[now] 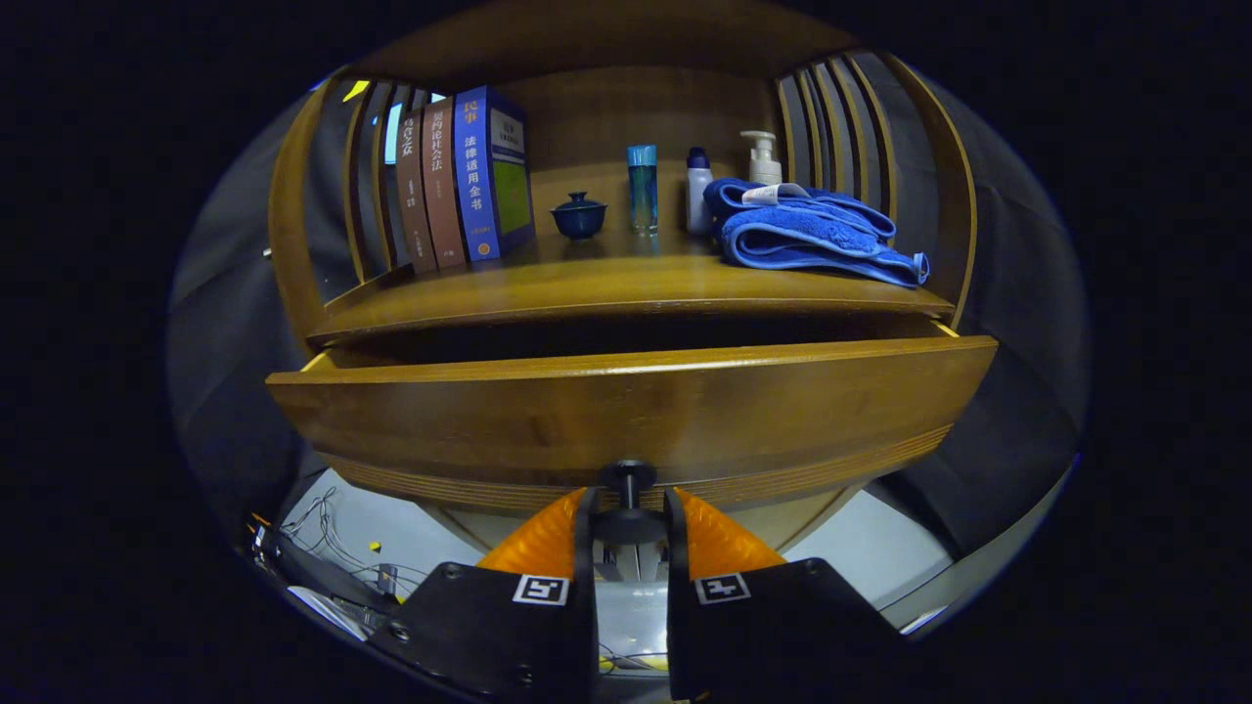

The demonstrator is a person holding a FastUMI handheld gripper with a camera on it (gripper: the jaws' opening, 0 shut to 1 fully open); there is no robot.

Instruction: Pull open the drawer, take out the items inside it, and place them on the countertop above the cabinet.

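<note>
Gripper [629, 508] level, orange fingers [543, 538] clamped on the black drawer knob [628, 481], wooden drawer [626, 411] pulled partly out, interior hidden, counter [587, 284] above carrying books [460, 181], lidded cup [578, 215], bottles [643, 188], folded blue towel [812, 235].

home-style booth: wooden cabinet [626, 411], books [465, 181]

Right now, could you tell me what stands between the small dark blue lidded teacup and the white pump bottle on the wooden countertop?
Gripper view: a clear blue-capped bottle and a white blue-capped bottle.

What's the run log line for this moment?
tool: shut on drawer knob | drawer: partly open | contents: hidden | countertop: books, towel, bottles
</note>
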